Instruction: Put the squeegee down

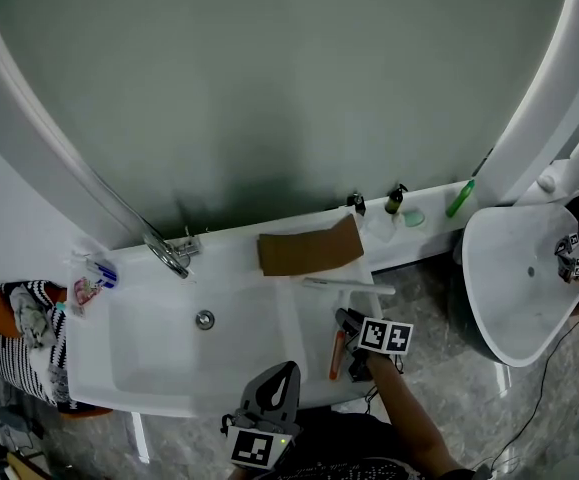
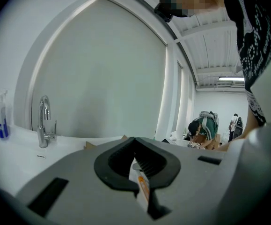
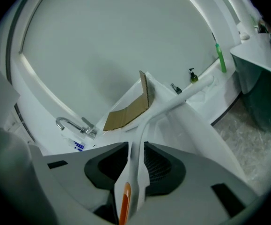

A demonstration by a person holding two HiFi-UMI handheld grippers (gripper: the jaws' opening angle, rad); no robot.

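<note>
The right gripper [image 3: 136,150] has its jaws clamped on the white, orange-inset handle of the squeegee [image 3: 165,108]. The squeegee's blade reaches over the white counter [image 1: 239,258] right of the basin, just in front of the cardboard piece [image 1: 309,248]. The left gripper [image 2: 135,141] hangs at the counter's front edge, its jaw tips touching with nothing between them.

**A:** How are the two grippers held?

**B:** The grey two-jaw left gripper [image 1: 285,370] [image 2: 135,140] sits close to the body, its jaw tips pressed together. The matching right gripper [image 1: 349,323] [image 3: 136,146] lies just to its right and further forward, at the end of an outstretched forearm [image 1: 401,408].

**A:** And the right jaws?

**B:** They are clamped on the handle of a white plastic squeegee [image 3: 138,128].
</note>
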